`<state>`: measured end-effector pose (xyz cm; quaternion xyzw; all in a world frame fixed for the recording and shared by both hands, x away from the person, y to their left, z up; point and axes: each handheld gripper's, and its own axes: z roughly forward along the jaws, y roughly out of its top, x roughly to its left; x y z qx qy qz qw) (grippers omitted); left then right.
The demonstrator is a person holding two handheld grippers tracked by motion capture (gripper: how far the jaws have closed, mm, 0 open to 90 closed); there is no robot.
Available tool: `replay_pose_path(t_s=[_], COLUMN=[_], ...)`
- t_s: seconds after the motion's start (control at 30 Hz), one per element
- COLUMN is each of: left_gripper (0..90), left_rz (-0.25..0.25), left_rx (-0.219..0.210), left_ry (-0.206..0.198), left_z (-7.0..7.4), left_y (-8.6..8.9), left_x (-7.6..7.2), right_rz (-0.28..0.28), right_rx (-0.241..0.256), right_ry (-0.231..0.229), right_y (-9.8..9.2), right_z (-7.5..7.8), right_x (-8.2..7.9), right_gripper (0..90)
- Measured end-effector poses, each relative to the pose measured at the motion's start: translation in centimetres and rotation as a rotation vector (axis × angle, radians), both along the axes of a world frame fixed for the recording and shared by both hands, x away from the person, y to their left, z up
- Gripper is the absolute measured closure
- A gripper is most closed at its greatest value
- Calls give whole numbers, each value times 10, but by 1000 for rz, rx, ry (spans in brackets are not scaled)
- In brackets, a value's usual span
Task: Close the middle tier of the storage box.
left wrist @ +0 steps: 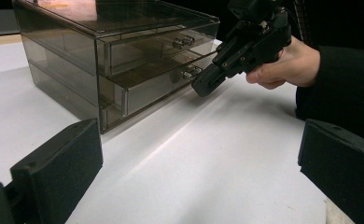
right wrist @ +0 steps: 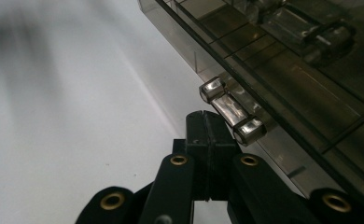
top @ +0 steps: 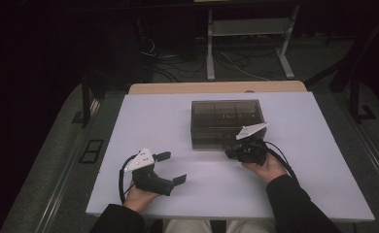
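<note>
No legible text, label, brand, number or sign in any view. Checked drawer box [top: 228, 124], both grippers, tabletop [top: 168, 116]: surfaces plain, no markings readable.

I am looking down at a white tabletop [top: 197, 121] that is covering most of a light wooden desk, whose far edge [top: 216, 88] is showing as a bare strip beyond the white. Past it, a white metal frame [top: 248, 34] is standing on the dark floor, with loose cables [top: 187, 63] lying tangled beside its legs. At the left of the table, a dark post [top: 86, 99] is rising from the grey carpet [top: 56, 155], and a small black rectangular fitting [top: 91, 150] is lying flat there.
</note>
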<state>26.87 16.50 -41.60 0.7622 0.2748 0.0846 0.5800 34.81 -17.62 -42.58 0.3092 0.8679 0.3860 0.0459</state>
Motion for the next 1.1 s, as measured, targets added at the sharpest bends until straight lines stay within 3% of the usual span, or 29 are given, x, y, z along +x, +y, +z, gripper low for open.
replay_pose_path(t_s=[1.1], left_gripper=[0], left_rz=[-2], left_rx=[2], left_ry=[-1], left_z=[0], left_y=[0], left_x=[0], right_rz=[-102], right_rx=[30], right_ry=[-11], right_y=[-3], right_z=[-1], right_x=[7], right_gripper=[886])
